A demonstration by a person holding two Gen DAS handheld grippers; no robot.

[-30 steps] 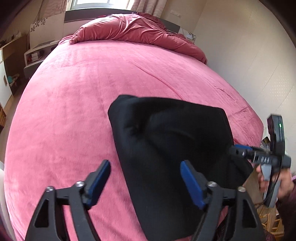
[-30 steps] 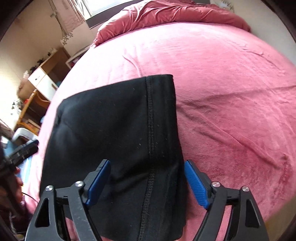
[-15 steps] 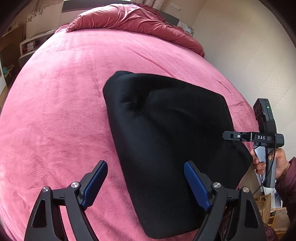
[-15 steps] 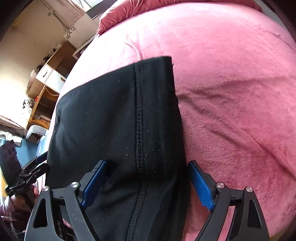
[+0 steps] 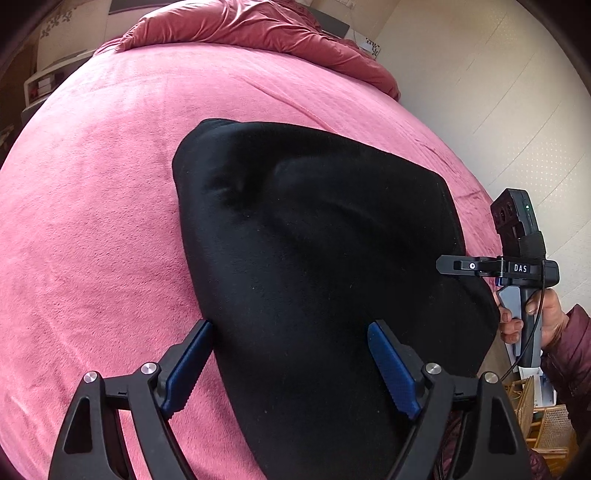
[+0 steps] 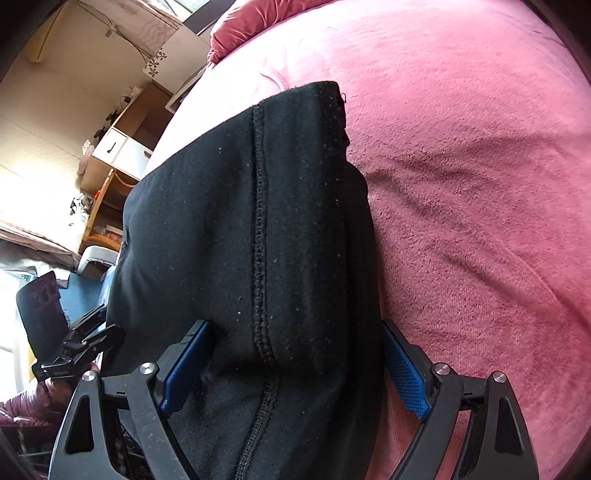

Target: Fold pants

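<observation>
Pink plush bed (image 5: 92,221), folded black pants (image 5: 314,258) lying flat on it in a soft rectangular pad with a raised stitched seam, left hand-held gripper (image 5: 288,363) spread wide over the pants' near-left corner, right hand-held gripper (image 6: 295,363) spread across the pants' right edge, ribbed blue pads (image 6: 404,373) gripping nothing, crumpled crimson duvet (image 5: 258,33) beyond the pants

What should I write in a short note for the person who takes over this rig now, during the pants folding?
Left gripper: open, jaws astride the near left edge of the black pants, holding nothing.
Right gripper: open, jaws astride the near right part, around the stitched seam, not clamped.
The pants lie on the pink bed cover as a thick, already folded bundle, the near end at the bed's edge.
Left to do: probably grip the near end with both grippers and make the next fold away from you.
</observation>
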